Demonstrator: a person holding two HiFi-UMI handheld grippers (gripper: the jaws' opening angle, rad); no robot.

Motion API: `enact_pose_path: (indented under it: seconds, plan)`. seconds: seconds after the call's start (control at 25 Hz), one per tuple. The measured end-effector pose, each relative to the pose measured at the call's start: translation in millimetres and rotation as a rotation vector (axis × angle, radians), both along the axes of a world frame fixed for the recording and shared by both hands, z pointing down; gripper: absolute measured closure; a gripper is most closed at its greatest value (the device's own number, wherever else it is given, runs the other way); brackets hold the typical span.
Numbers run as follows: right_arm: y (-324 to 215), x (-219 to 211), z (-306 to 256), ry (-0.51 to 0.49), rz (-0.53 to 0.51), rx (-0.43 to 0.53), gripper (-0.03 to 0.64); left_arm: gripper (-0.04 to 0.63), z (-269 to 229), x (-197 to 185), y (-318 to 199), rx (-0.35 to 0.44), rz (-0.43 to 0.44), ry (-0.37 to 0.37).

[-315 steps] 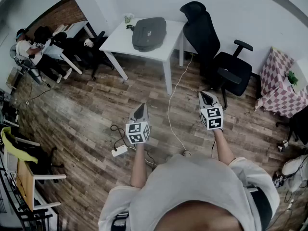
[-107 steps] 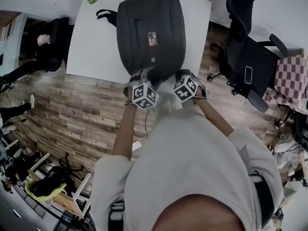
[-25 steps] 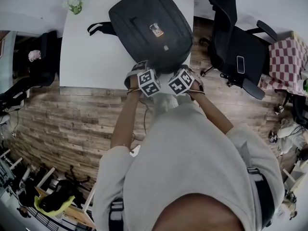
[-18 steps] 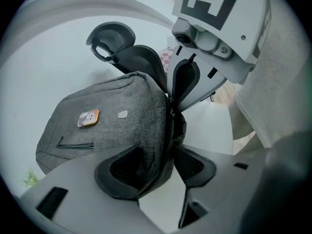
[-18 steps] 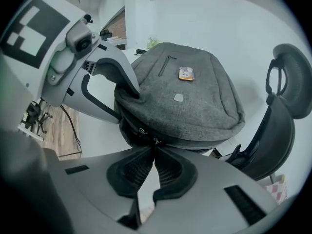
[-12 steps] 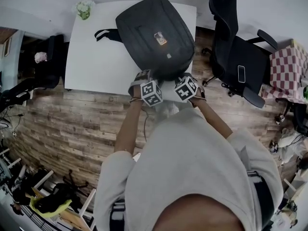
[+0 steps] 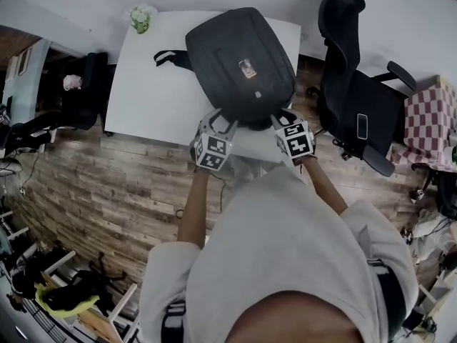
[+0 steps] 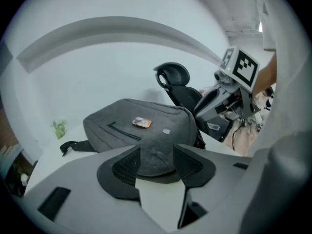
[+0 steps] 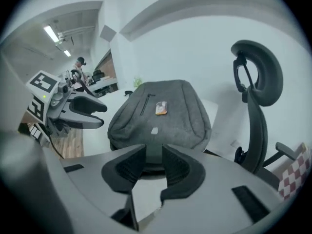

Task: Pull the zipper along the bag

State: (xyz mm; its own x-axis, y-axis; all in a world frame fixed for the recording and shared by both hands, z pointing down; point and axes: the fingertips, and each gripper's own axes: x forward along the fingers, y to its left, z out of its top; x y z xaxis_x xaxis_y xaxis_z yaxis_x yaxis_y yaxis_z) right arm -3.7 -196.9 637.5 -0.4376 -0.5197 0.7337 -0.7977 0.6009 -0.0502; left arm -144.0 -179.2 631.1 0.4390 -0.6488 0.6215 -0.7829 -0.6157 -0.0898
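A dark grey backpack (image 7: 241,63) with a small orange tag (image 7: 248,68) lies flat on the white table (image 7: 153,84). Both grippers stand at its near end. My left gripper (image 7: 216,118) is at the bag's near left corner. In the left gripper view its jaws (image 8: 156,152) stand wide, and the backpack (image 8: 131,123) fills the gap just ahead of the bare ribbed pads (image 8: 124,167). My right gripper (image 7: 280,118) is at the near right corner. Its jaws (image 9: 153,152) are opening, and the backpack (image 9: 161,111) shows through the narrow gap, unpressed. I cannot make out the zipper pull.
A black office chair (image 7: 353,84) stands right of the table with a phone (image 7: 362,126) on its seat. A potted plant (image 7: 141,16) sits at the table's far left corner. The bag's black strap (image 7: 171,57) trails left. A checkered cloth (image 7: 428,113) is far right.
The two marker cubes have drawn further apart. The left one has come back towards me and the right one has shifted right. The bag lies as before.
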Motion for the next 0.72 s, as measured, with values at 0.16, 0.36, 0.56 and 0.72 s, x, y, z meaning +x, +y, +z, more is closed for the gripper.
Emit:
enact_pose_path:
  seconds: [0.16, 0.36, 0.56, 0.72]
  plan:
    - [-35, -2, -41, -0.074, 0.022, 0.119, 0.523, 0.411, -49, -30, -23, 0.081, -0.175, 0.14]
    - [-78, -9, -106, -0.159, 0.031, 0.283, 0.568, 0.487, -103, -65, -44, 0.2, -0.307, 0.231]
    - [-99, -12, -165, -0.208, 0.019, 0.429, 0.6, 0.542, -147, -82, -52, 0.316, -0.362, 0.239]
    - [-107, -17, -205, -0.246, -0.005, 0.522, 0.603, 0.568, -173, -90, -55, 0.38, -0.392, 0.257]
